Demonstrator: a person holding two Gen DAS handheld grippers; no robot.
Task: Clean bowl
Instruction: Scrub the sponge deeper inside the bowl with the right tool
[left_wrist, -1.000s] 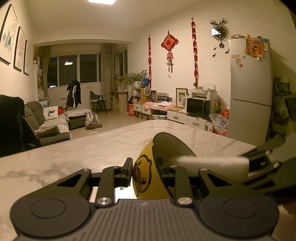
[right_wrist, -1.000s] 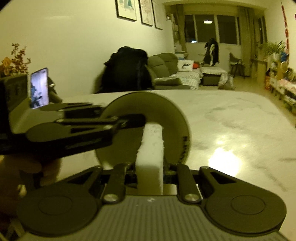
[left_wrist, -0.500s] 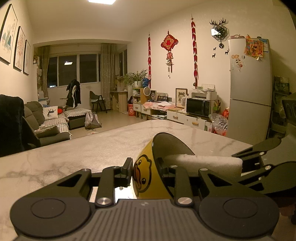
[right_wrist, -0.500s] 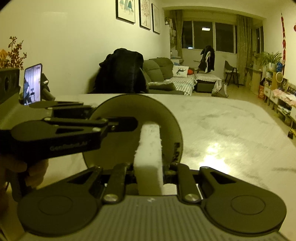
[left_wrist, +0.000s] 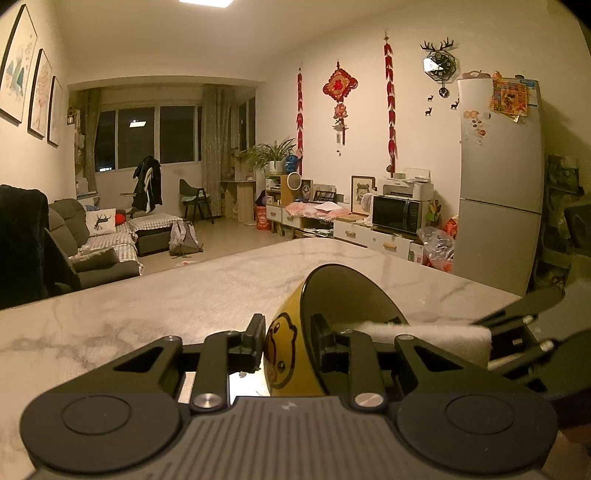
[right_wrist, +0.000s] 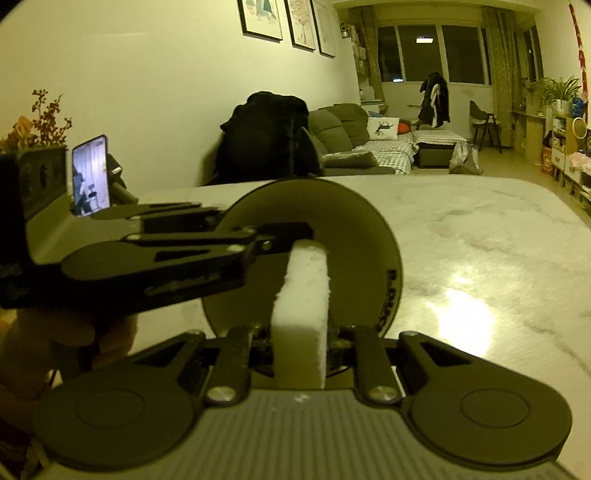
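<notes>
Yellow bowl (left_wrist: 284, 350), duck printed on its side, is tipped on edge above the bench (left_wrist: 147, 314) so its dark inside faces the sponge. Left gripper (left_wrist: 288, 343) fingers pinch the bowl's wall, steadying it. Right gripper (right_wrist: 301, 343), fingers nearly shut on a white sponge (right_wrist: 303, 302), points slightly downward, pushing the sponge into the bowl.

bowl (left_wrist: 284, 354) | yellow, duck print | tipped sideways | interior apparently dark

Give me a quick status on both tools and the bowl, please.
Left tool clamped on bowl wall, bowl tipped sideways. Right tool shut on sponge, sponge inside bowl. Nothing in the way.
</notes>
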